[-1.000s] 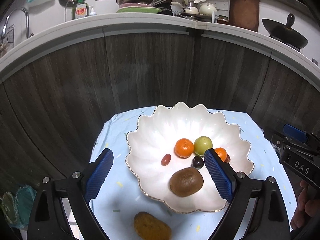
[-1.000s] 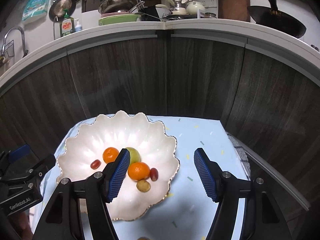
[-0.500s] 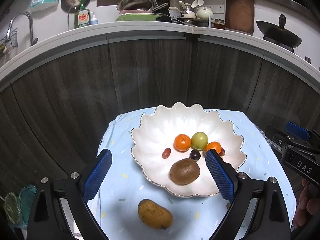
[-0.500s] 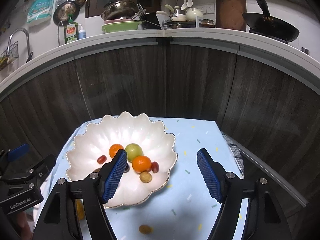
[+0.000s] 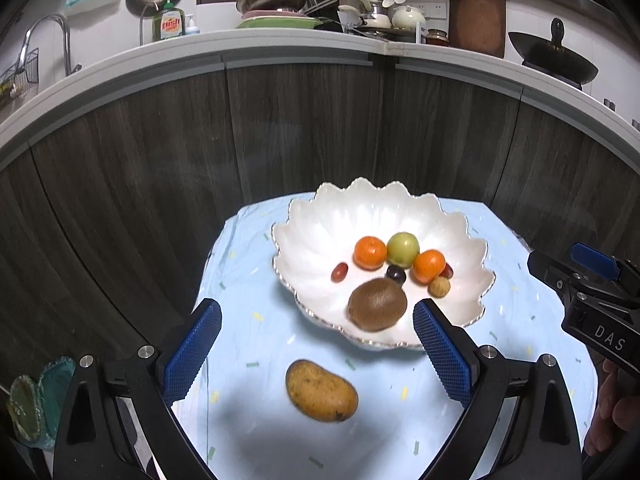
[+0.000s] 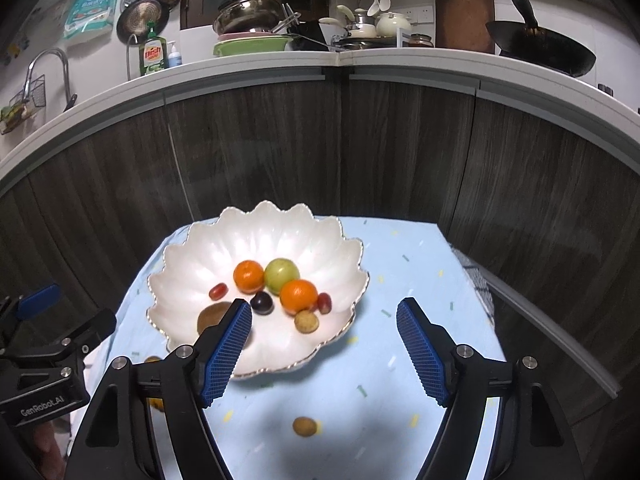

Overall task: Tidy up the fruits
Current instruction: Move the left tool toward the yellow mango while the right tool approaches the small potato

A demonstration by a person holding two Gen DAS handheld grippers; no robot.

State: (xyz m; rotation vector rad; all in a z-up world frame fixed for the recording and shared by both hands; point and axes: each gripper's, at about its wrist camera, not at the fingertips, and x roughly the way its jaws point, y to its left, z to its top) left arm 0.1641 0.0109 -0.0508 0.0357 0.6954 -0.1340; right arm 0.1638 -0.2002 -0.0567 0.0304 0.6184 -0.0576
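A white scalloped bowl (image 5: 304,216) (image 6: 192,248) on the light blue tablecloth (image 5: 248,320) holds two oranges (image 5: 370,253) (image 5: 429,266), a green fruit (image 5: 403,249), a kiwi (image 5: 377,304), a dark grape (image 5: 396,275), red grapes and a small brown fruit (image 5: 439,287). A yellow-brown mango (image 5: 321,390) lies on the cloth in front of the bowl. Another small brown fruit (image 6: 305,426) lies on the cloth nearer me. My left gripper (image 5: 316,312) hovers wide open above the mango, holding nothing. My right gripper (image 6: 324,307) is empty over the bowl's right rim, its jaws opening.
Dark wood cabinet fronts (image 5: 320,128) curve close behind the small table. A counter above carries dishes, pots and a wok (image 6: 544,52). A green glassy object (image 5: 36,404) sits low at the left. A striped cloth (image 6: 476,280) hangs at the table's right edge.
Both grippers drew back from the bowl, so it looks smaller and farther. The mango and the loose small brown fruit came into view. The right jaws spread wider.
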